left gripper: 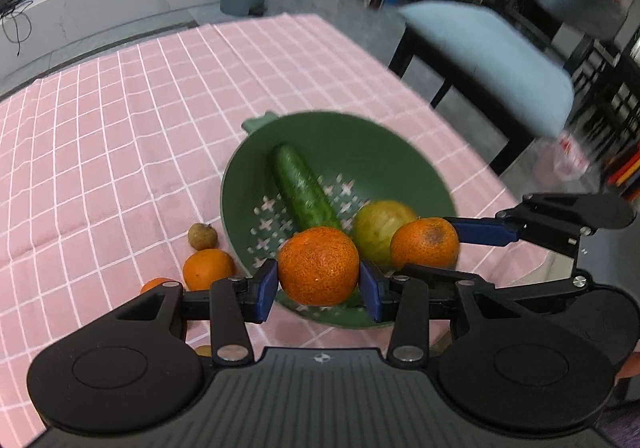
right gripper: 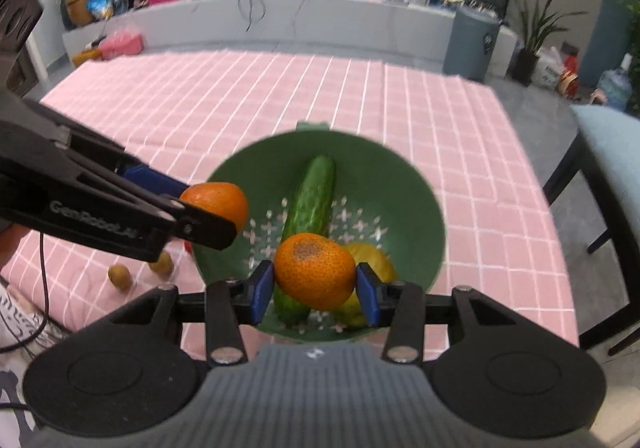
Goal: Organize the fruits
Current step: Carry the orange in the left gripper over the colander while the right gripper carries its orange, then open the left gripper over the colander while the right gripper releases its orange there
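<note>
A green colander bowl [left gripper: 372, 152] stands on the pink checked cloth and holds a cucumber [left gripper: 302, 188] and a yellow-green fruit [left gripper: 378, 226]. My left gripper [left gripper: 319, 286] is shut on an orange [left gripper: 319, 266] above the bowl's near rim. My right gripper [right gripper: 315, 286] is shut on a second orange [right gripper: 314, 270] with a dark patch, over the bowl [right gripper: 404, 192]. In the left wrist view that orange [left gripper: 425, 242] and the right gripper's fingers [left gripper: 480, 232] show at the right. The left gripper's orange [right gripper: 218, 202] shows at the left of the right wrist view.
Left of the bowl lie an orange [left gripper: 208, 268], a small brown fruit [left gripper: 202, 236] and part of another orange [left gripper: 154, 284]. Two small brown fruits [right gripper: 120, 277] show in the right wrist view. A chair with a blue cushion [left gripper: 488, 60] stands beyond the table's right edge.
</note>
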A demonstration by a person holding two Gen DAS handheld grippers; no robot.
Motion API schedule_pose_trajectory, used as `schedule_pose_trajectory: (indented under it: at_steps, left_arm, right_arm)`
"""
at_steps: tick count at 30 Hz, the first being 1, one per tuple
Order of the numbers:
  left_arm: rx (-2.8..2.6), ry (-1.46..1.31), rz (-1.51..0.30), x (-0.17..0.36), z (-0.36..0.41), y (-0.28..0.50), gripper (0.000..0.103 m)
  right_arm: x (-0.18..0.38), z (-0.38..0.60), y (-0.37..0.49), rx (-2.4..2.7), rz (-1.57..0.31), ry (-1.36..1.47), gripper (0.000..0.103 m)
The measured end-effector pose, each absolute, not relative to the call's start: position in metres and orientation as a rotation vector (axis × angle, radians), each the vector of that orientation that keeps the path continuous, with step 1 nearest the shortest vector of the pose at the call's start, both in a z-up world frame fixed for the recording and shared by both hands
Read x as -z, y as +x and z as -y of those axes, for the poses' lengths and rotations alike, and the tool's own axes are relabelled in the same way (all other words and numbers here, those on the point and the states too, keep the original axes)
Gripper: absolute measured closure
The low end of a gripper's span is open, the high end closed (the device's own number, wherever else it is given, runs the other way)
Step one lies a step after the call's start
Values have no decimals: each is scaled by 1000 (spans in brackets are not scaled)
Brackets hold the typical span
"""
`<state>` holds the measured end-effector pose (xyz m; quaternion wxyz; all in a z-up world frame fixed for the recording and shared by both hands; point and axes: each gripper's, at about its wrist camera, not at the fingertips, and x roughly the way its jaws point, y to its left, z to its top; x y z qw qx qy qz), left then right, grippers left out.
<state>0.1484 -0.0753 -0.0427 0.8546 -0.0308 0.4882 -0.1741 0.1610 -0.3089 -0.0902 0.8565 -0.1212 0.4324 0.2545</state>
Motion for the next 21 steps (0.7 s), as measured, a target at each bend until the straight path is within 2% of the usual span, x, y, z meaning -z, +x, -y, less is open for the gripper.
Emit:
schedule_pose_trajectory:
  at_steps: [11,21]
  left_arm:
    - [388,69,-1125,59,97,167,54]
    - [384,70,-1133,68,102,170,54]
  right_arm:
    - [115,294,173,-552,-1031,-291,61]
    - [117,295,170,-560,-1059,-275,61]
